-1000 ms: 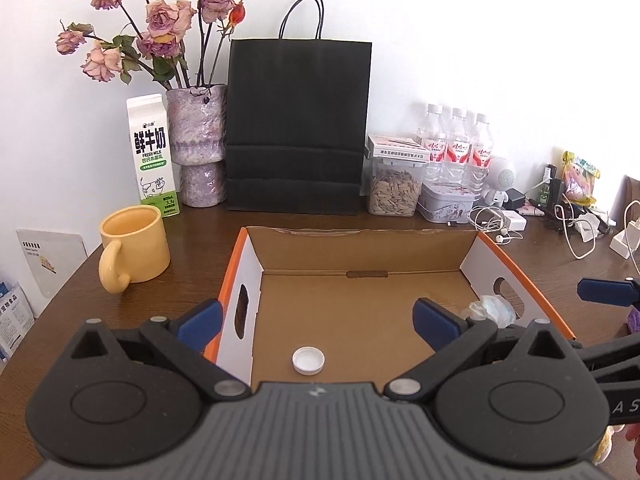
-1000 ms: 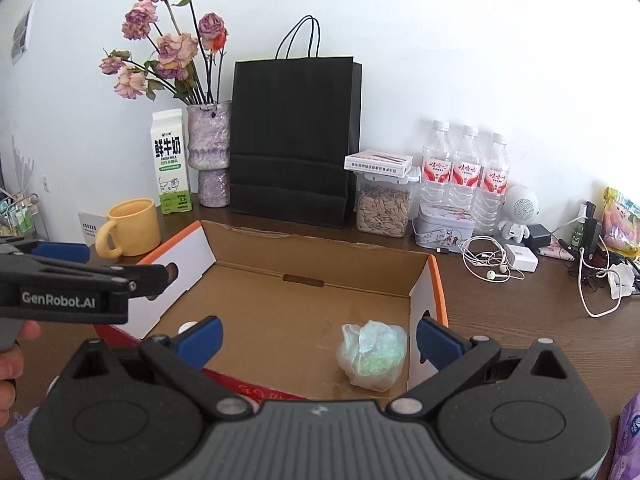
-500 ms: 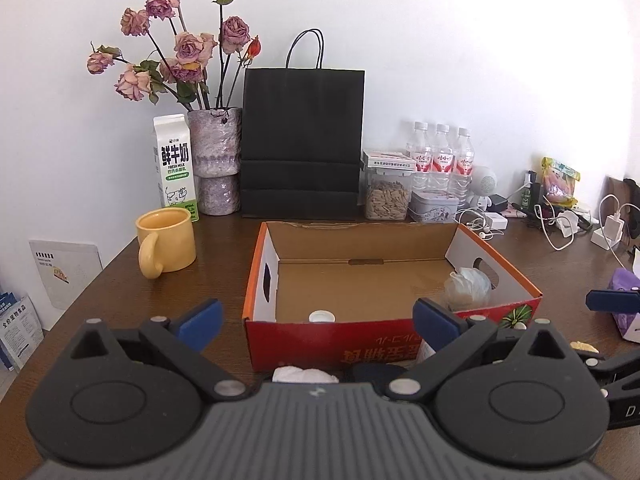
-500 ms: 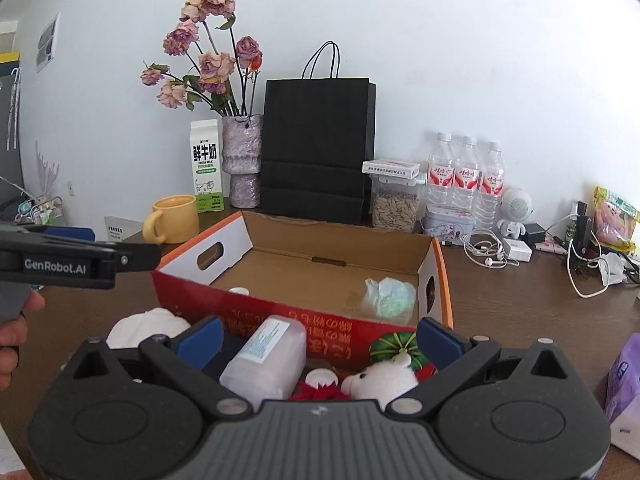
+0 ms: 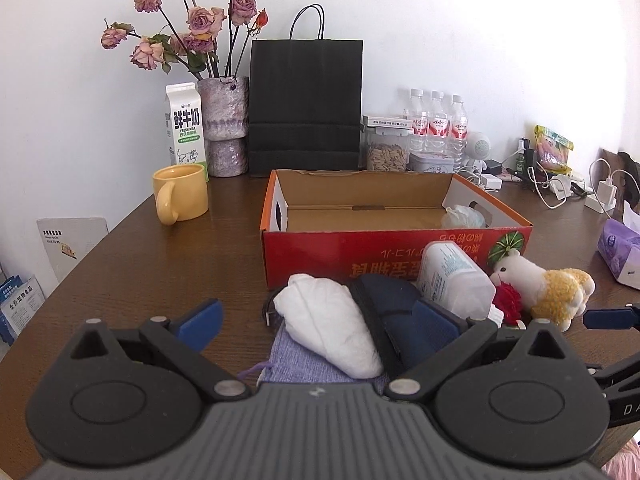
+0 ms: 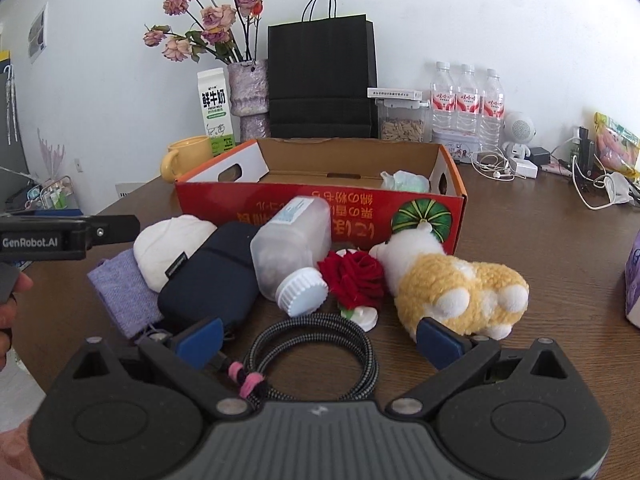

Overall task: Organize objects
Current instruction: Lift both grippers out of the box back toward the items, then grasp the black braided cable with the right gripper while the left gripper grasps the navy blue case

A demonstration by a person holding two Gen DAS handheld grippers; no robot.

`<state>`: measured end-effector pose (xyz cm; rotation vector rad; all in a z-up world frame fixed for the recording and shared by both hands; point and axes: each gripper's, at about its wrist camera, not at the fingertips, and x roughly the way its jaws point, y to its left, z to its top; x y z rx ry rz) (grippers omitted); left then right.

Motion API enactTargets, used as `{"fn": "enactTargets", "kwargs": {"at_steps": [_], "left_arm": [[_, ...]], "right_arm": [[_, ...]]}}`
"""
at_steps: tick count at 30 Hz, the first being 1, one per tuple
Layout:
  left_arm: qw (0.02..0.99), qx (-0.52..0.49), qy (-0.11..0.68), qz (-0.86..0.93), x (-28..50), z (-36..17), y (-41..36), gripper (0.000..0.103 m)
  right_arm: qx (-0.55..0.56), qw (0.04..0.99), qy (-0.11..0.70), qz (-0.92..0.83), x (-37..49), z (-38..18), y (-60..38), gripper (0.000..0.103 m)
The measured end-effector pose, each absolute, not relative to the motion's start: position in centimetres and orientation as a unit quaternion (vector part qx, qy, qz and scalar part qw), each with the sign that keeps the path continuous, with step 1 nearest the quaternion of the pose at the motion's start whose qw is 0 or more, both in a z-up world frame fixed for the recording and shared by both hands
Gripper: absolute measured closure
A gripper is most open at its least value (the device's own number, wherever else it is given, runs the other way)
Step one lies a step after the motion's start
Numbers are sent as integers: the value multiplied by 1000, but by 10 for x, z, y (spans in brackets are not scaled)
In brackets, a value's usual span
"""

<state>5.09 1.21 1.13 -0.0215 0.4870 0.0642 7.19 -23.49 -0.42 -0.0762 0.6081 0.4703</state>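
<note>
An open red cardboard box [image 5: 380,246] [image 6: 320,208] stands mid-table with a crumpled plastic bag [image 5: 462,216] [image 6: 404,181] inside. In front of it lie a white cloth bundle [image 5: 328,322] [image 6: 168,246], a purple pouch [image 6: 120,292], a navy case [image 6: 208,280], a clear bottle with a white cap [image 6: 292,248] [image 5: 452,274], a red rose [image 6: 354,278], a plush toy [image 6: 452,280] and a coiled braided cable [image 6: 316,356]. My left gripper [image 5: 316,326] is open over the white bundle and navy case. My right gripper [image 6: 318,340] is open above the cable.
At the back stand a yellow mug [image 5: 182,192], a milk carton [image 5: 186,130], a vase of dried roses [image 5: 224,124], a black paper bag [image 5: 306,106], a seed jar [image 5: 387,148] and water bottles [image 5: 438,124]. Cables and chargers lie at the right [image 6: 592,184]. A purple tissue pack [image 5: 618,246] sits far right.
Both grippers have pulled back from above the box toward the table's near edge. The pile of objects in front of the box has come into view. Both stay open.
</note>
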Motion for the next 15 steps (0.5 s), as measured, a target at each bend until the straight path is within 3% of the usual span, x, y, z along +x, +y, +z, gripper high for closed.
{"fn": "enactTargets", "kwargs": {"at_steps": [15], "left_arm": [[961,-9,274,27,42,-8,19,0]], "right_arm": [[-99,903,333,254,76,-23,-221,0]]}}
